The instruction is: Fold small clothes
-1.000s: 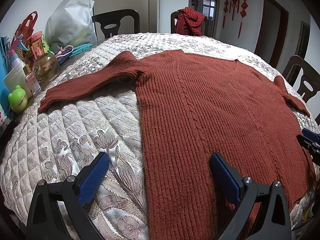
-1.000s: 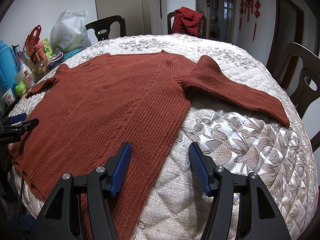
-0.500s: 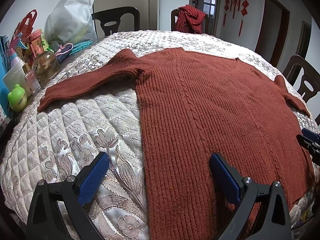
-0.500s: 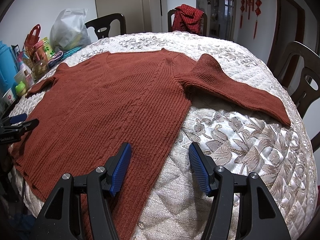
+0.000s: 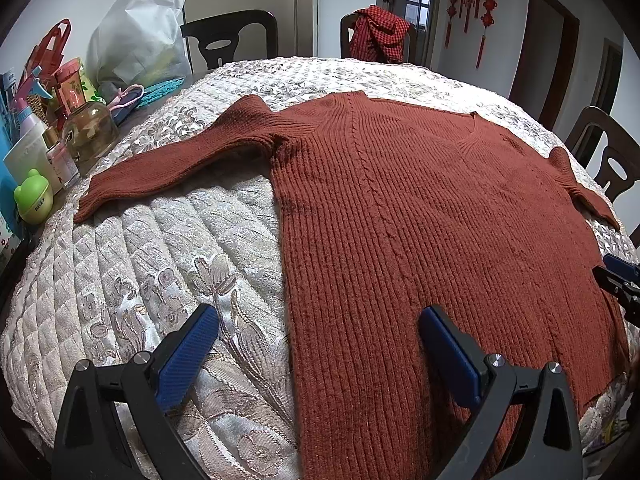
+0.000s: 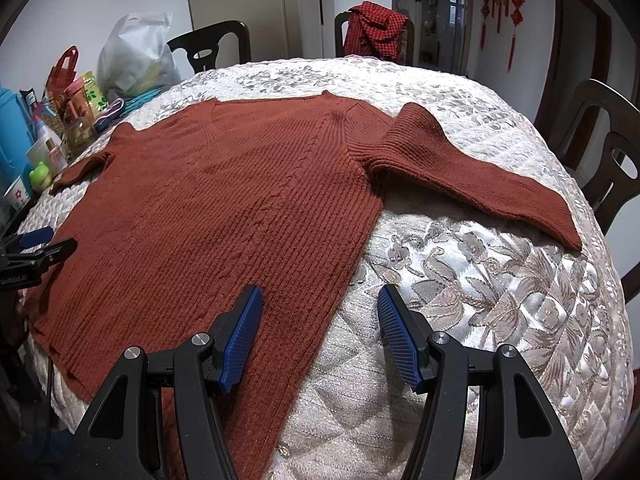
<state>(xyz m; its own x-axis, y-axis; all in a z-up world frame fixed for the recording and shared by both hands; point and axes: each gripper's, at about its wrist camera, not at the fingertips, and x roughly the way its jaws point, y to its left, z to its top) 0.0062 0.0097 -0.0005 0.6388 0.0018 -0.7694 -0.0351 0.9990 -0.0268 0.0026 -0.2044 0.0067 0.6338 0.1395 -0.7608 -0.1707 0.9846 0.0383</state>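
**Both grippers poised wide at the hem of a spread sweater**

Left gripper [image 5: 316, 332] hovered low over the near edge of the tabletop [image 5: 132, 264], its two blue-padded fingers [image 5: 186, 354] spread wide and holding nothing. One finger sat above the quilted floral cover, the other above the knit, so the sweater's left side edge ran between them. The gripper pointed forward across the tabletop toward the far chairs [image 5: 230, 38], roughly level.

Right gripper [image 6: 318, 316] took a mirrored pose — jaws apart, less widely than the left's, and empty. Its left finger [image 6: 240, 340] lay over the sweater's lower corner and its right finger over bare quilt, with the garment's right side edge passing between them.

The rust-red ribbed sweater [image 5: 420, 216] lay flat and face-up, V-neck away from the grippers, hem at the near edge. Both sleeves were stretched outward: the left sleeve [image 5: 168, 168] reached toward a cluster of bottles and jars [image 5: 60, 140] at the tabletop's left rim — the right sleeve [image 6: 472, 172] angled out across the quilt. Each gripper's tip showed at the edge of the other's view, well apart.
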